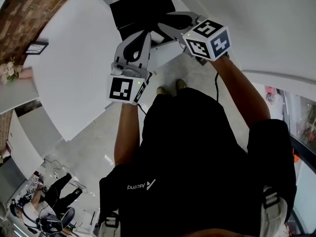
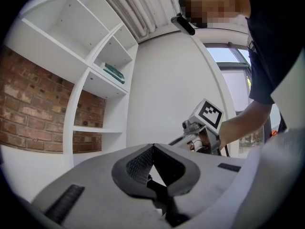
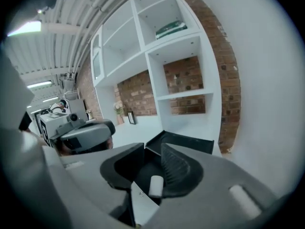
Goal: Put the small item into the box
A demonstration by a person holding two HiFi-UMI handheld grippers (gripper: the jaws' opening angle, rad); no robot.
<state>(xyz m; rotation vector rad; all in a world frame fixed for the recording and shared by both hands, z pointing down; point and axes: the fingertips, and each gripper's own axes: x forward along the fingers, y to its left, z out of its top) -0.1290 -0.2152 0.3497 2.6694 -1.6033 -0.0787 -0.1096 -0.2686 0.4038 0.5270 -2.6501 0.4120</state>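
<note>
The white cylinder point(image 3: 156, 185) sits loose in the half-spread right tool point(image 3: 152, 146), the left tool point(image 2: 152, 145) pinched together and empty, and could fall outside the black box point(image 3: 192, 142).

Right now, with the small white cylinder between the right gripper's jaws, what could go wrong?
1. The small white cylinder sits low between the parted jaws of the right gripper. I cannot tell whether both pads press it, so it may slip out short of the black box.
2. The left gripper, shut and empty, is close beside it; the two could bump.
</note>
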